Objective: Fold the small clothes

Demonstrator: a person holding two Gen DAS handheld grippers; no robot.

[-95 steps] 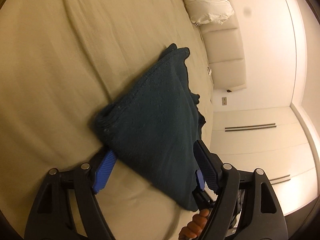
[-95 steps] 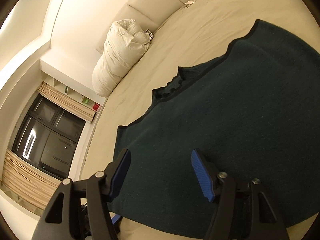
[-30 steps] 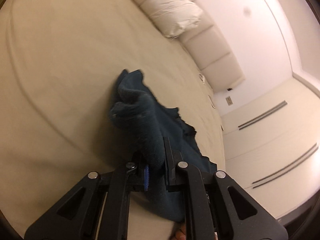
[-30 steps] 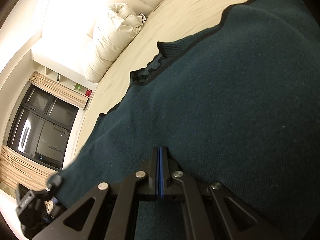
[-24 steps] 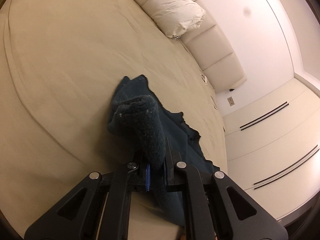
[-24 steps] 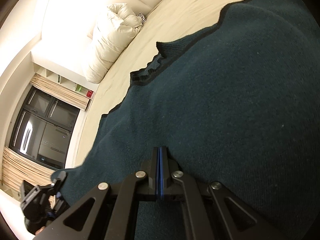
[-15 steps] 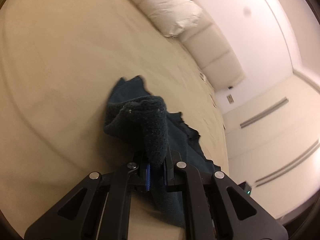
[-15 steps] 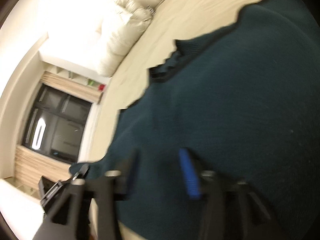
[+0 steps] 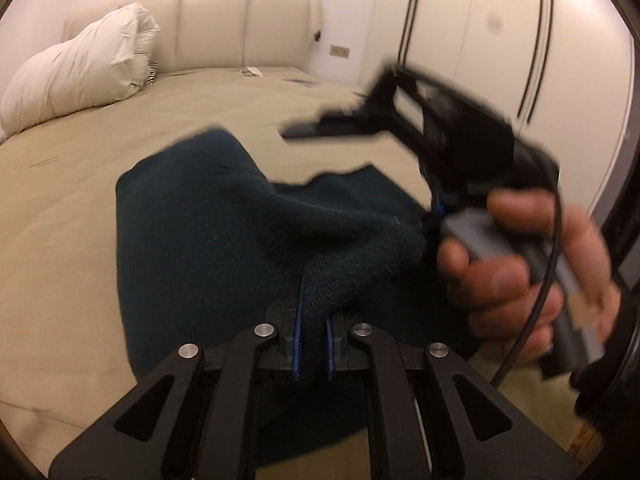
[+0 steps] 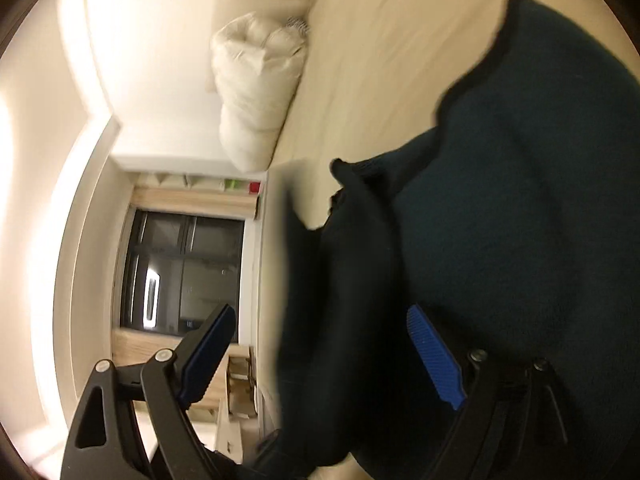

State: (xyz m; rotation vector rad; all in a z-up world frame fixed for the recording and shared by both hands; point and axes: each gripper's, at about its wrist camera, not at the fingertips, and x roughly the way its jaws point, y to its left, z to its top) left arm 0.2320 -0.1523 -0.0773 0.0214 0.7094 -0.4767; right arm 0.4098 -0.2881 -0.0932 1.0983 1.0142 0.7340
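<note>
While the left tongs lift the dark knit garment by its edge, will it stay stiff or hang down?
Probably floppy: the dark knit garment sags in a soft ridge from the left tongs down to the bed. It looks thick, so likely somewhat heavy. Its fuzzy knit should not slip easily from the pads.

The dark teal garment (image 9: 208,232) is fuzzy matt knit cloth, lying on a smooth matt beige bedsheet (image 9: 72,208).

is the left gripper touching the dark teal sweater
Touching. The left wrist view shows the left gripper with its blue pads clamped on a raised fold of the dark teal sweater.
</note>
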